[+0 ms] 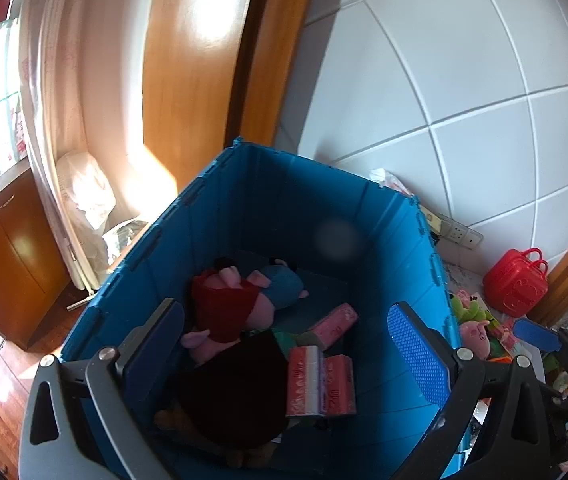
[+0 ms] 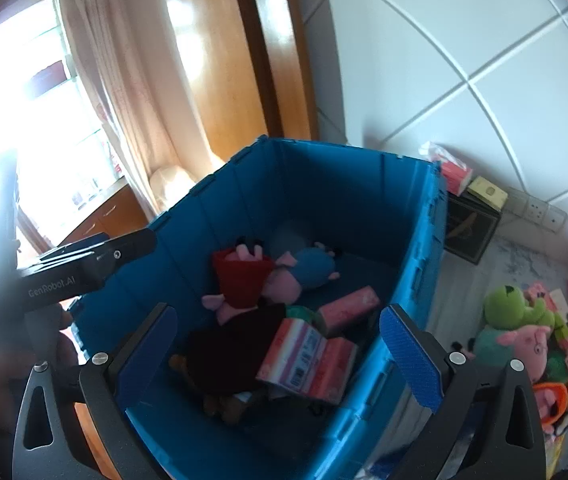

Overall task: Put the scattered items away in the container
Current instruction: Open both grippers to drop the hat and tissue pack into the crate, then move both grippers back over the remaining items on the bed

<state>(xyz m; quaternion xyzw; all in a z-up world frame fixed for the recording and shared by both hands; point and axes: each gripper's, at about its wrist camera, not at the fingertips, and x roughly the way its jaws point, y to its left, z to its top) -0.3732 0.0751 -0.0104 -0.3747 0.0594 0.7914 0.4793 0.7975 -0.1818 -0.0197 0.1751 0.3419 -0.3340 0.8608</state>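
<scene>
Left gripper (image 1: 287, 356) agape, empty, tilted down over blue bin (image 1: 244, 184) | right gripper (image 2: 280, 356) likewise

Matt blue plastic crate (image 1: 323, 200), soft cloth plushies (image 2: 276, 276), glossy wood door (image 1: 200, 60), smooth wall tiles (image 1: 463, 60)

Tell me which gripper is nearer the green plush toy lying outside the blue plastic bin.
Right. The right gripper hangs over the bin's toy-side wall, the green plush toy just beyond; the left gripper hangs farther across the bin.
</scene>
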